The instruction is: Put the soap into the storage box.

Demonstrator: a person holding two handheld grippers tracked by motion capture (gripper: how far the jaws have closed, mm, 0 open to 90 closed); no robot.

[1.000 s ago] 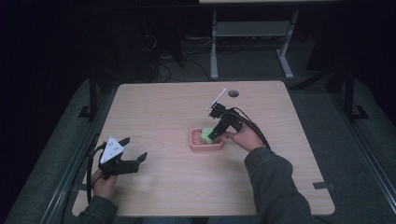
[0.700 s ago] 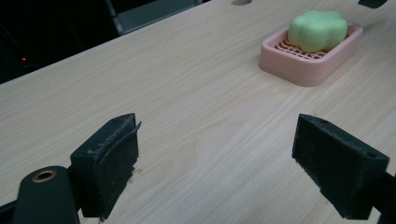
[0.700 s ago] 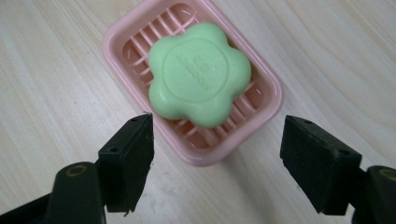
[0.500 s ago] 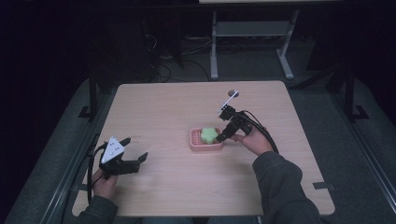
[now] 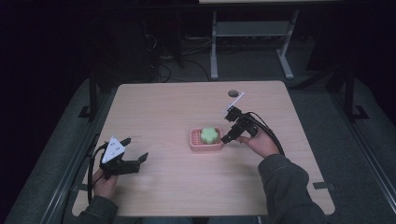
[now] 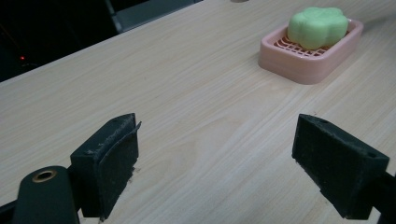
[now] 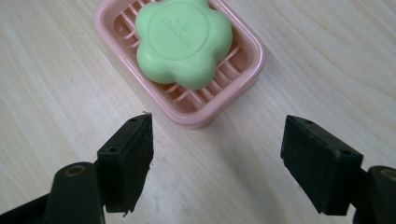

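Note:
A green flower-shaped soap lies in a pink slatted soap dish at the middle of the wooden table. My right gripper hovers just right of the dish, open, with nothing between its jaws. My left gripper rests low near the table's front left, open and empty, pointing toward the dish.
A round cable hole sits near the table's far edge. Beyond the table stand a metal frame leg and cables on a dark floor. Bare wood lies between the two grippers.
My right gripper has let go of the soap and drawn back to the right of the dish. The soap now lies in the dish. The left gripper has stayed put.

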